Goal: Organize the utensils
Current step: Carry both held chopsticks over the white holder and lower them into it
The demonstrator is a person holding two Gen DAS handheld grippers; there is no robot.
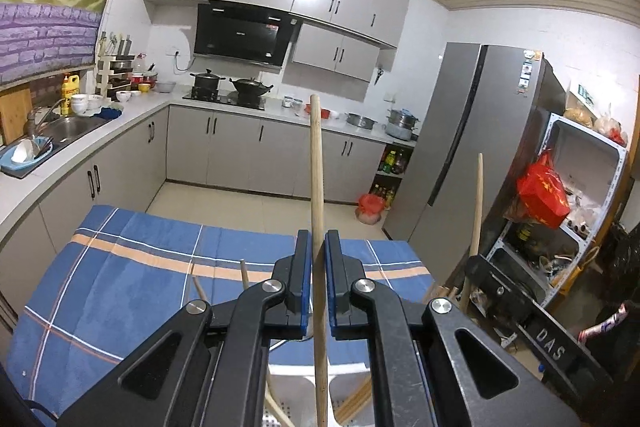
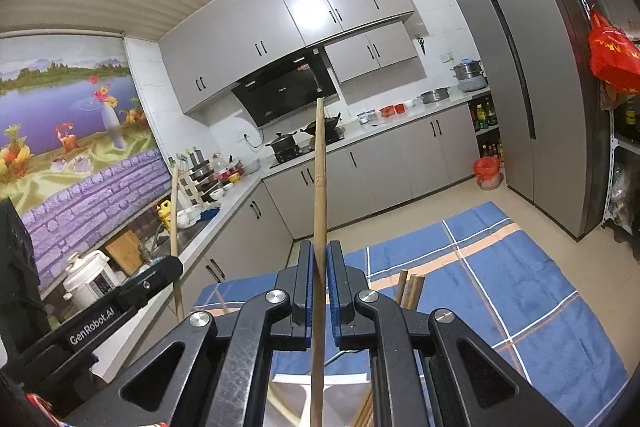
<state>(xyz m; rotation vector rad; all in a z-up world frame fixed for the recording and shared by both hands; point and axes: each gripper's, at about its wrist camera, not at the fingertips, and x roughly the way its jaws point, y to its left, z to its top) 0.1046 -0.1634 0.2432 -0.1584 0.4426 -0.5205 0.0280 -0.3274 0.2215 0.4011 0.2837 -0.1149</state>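
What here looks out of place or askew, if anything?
Nothing looks spilled or broken. One thing is unusual: each gripper is shut on a single chopstick held upright, the left gripper on a pale chopstick, the right gripper on a darker chopstick. More sticks poke up unevenly over the blue checked cloth.

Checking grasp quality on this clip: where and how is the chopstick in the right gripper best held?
As it is: the right gripper is shut on the chopstick across its lower shaft, pads flat on opposite sides. The stick is long, thin and nearly upright, so gripping from the side, square to its length, probably keeps it from pivoting. The thick end points up, clear of the blue cloth.
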